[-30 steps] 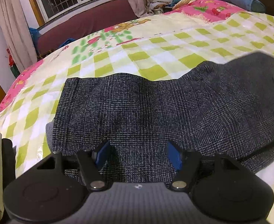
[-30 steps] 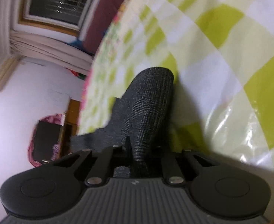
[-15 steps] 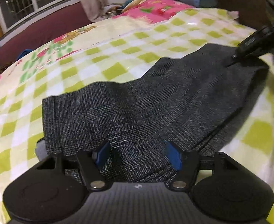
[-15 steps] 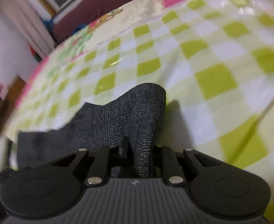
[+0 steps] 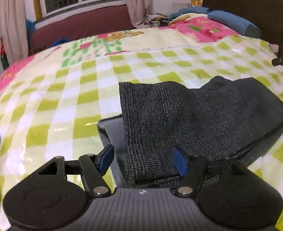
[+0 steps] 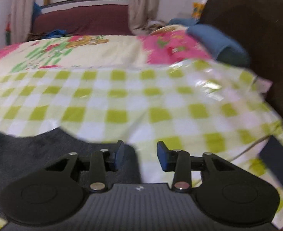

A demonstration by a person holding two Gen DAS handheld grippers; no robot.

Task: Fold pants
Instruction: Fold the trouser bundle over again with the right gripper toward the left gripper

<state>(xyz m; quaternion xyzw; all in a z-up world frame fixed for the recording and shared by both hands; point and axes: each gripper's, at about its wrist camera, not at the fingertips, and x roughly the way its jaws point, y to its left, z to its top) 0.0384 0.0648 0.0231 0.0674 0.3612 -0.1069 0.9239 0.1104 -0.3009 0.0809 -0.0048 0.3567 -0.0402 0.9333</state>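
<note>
Pants lay folded over ahead of left gripper, jaws wide, empty; right gripper wide too, beside fabric; next probably regrasp for another fold

Both tools look alike: the left tool and right tool have ribbed grey bodies, two black round discs, black linkage arms with silver screws, and blue finger pads.
</note>
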